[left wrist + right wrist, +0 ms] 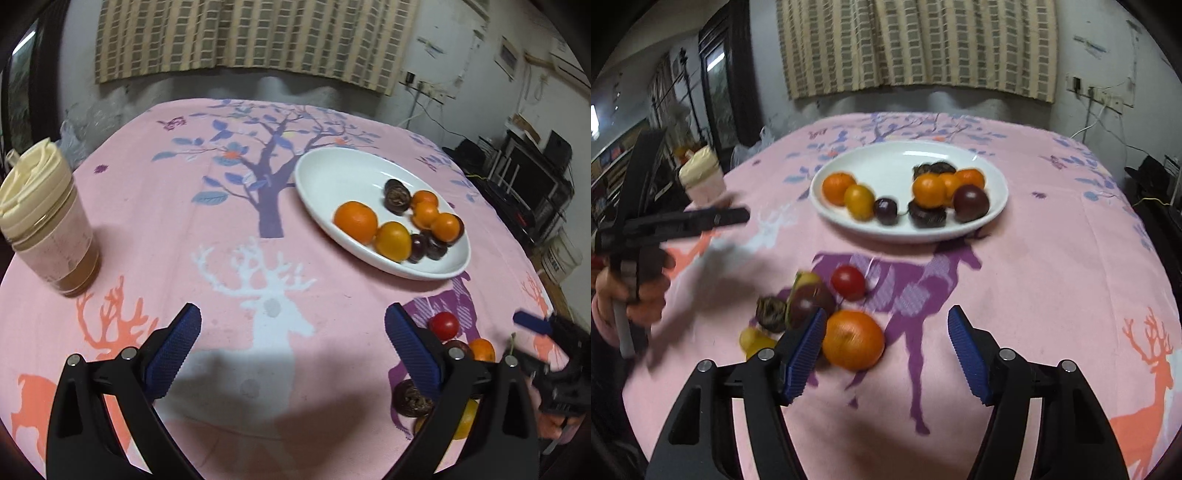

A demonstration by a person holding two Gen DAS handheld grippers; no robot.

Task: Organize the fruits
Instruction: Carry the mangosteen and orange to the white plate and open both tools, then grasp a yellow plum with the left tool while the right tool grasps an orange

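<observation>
A pink cloth printed with deer and trees covered your worktop [155,206], a checked curtain [251,37] hanging behind it. At the far left stood a lidded jar [48,221]. Your left gripper [293,354] hovered over the white deer, fingers apart and holding nothing. The white plate [894,162] carried oranges and dark fruits. Nearer you, loose fruit lay clustered on the cloth: a red tomato [848,282] and a large orange [854,344]. Your right gripper [886,354] had its fingers spread, the left one just beside that orange.
</observation>
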